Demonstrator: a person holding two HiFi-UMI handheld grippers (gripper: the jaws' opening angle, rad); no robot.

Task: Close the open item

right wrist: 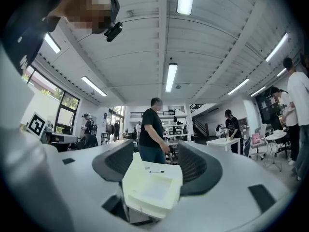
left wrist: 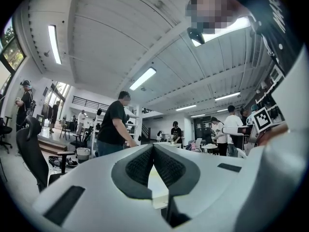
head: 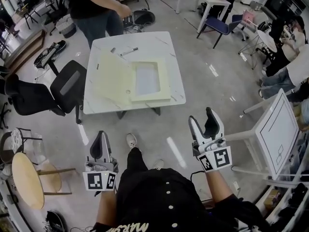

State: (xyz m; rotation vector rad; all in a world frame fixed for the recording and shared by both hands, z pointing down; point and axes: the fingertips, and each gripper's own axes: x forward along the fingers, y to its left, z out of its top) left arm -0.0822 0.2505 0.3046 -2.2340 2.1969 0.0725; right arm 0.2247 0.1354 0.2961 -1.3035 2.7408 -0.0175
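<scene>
While I hold both grippers low near my body, well apart from the white table, the cream box lies open on it. Its lid is flat to the left, and its tray shows a pale floor. A marker lies nearby. The left gripper has its jaws together; the right gripper has them apart, gripping nothing.

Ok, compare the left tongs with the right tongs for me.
The left tongs are shut, tips meeting; the right tongs stand open. In the head view the right tongs reach further toward the table than the left tongs. Both are empty, both point toward the cream box lying open on that table, and both are well short of it.
</scene>
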